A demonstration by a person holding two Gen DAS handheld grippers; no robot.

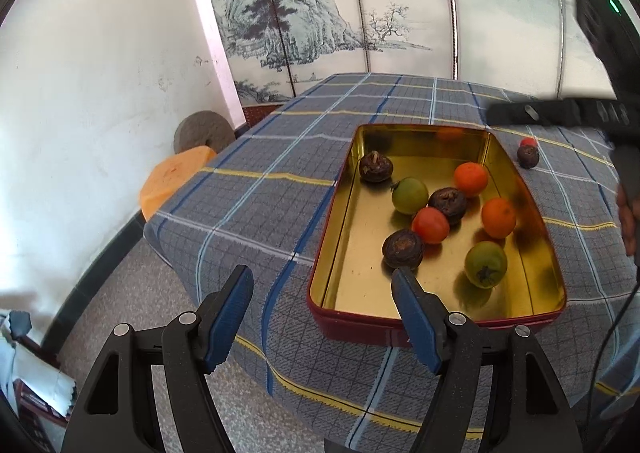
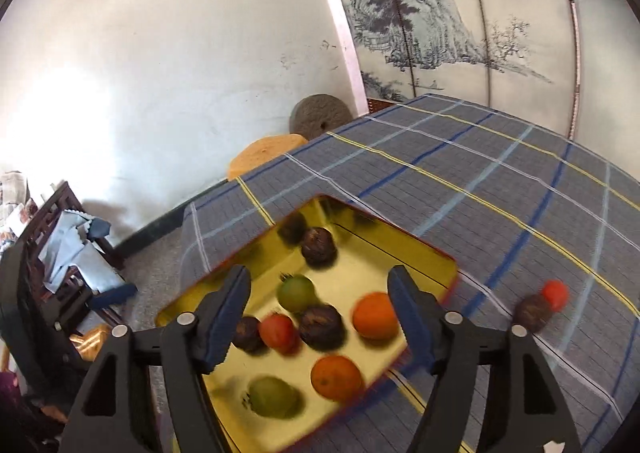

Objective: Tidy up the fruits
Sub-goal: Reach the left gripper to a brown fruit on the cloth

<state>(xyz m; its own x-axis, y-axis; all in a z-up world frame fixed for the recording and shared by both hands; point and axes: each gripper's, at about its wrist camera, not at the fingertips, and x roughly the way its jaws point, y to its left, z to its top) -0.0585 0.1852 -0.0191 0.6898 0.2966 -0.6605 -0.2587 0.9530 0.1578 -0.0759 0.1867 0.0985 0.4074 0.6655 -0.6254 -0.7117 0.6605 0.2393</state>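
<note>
Most of the fruit is in the tin, two stragglers out on the cloth!

My left gripper (image 1: 322,307) hangs wide and empty off the near-left corner of the gold tin (image 1: 520,311); my right gripper (image 2: 318,313) hovers over it, jaws just as wide, nothing held. Inside I count eight: three dark brown fruits, two green, three orange-red, loosely bunched toward one side. Out on the plaid tablecloth (image 1: 260,209), just past the tin's far corner, a dark brown fruit (image 2: 532,313) sits touching a small red fruit (image 2: 556,294). I'd call it mostly done, with those two left to collect.
</note>
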